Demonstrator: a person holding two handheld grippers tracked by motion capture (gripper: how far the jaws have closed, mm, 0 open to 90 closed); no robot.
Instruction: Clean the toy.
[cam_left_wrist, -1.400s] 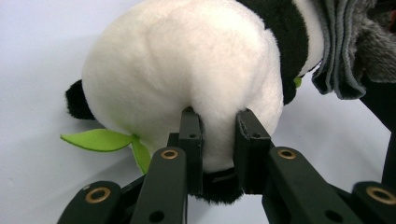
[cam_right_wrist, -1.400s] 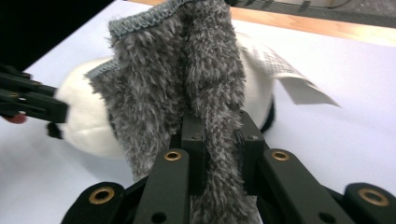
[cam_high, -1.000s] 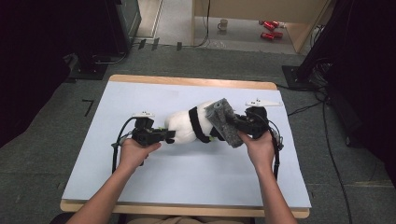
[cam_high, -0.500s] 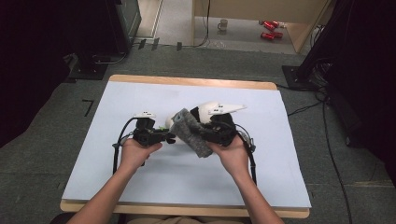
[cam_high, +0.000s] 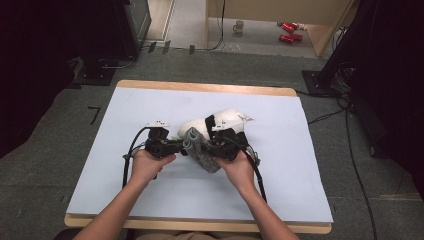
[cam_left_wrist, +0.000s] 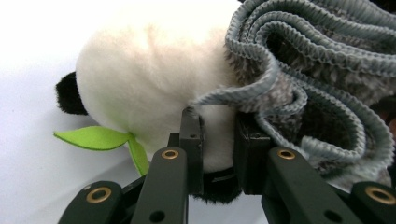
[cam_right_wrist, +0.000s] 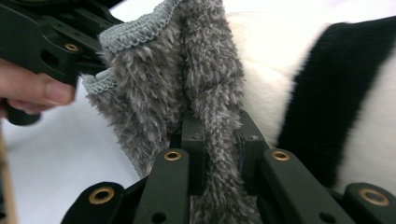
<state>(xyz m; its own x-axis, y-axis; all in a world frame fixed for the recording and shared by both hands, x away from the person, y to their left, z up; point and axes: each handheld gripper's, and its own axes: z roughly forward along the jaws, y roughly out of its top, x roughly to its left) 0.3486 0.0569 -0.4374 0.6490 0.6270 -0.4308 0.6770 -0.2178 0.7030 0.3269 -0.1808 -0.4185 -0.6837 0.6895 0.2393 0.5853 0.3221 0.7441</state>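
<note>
A white panda plush (cam_high: 225, 120) with a black band lies mid-table, a green leaf (cam_left_wrist: 93, 137) by its head. My left gripper (cam_high: 177, 147) is shut at the plush's left end; white fur (cam_left_wrist: 149, 70) sits between its jaws (cam_left_wrist: 219, 116). My right gripper (cam_high: 212, 150) is shut on a grey fuzzy cloth (cam_high: 200, 150), whose pile fills the jaw gap (cam_right_wrist: 217, 116). The bunched cloth (cam_left_wrist: 317, 70) touches the left jaw tips with its ribbed edge. The right gripper view has the cloth (cam_right_wrist: 187, 70) in front of the plush (cam_right_wrist: 280, 60), and the left gripper (cam_right_wrist: 51, 37) close by.
A white sheet (cam_high: 300, 165) covers the wooden table, with bare room on all sides of the plush. Beyond the far edge, on the floor, are a mug (cam_high: 239, 25), red cans (cam_high: 287, 27) and black equipment stands (cam_high: 100, 65).
The right gripper has carried the grey cloth leftward and down across the plush until it meets the left gripper. The left hand has stayed put.
</note>
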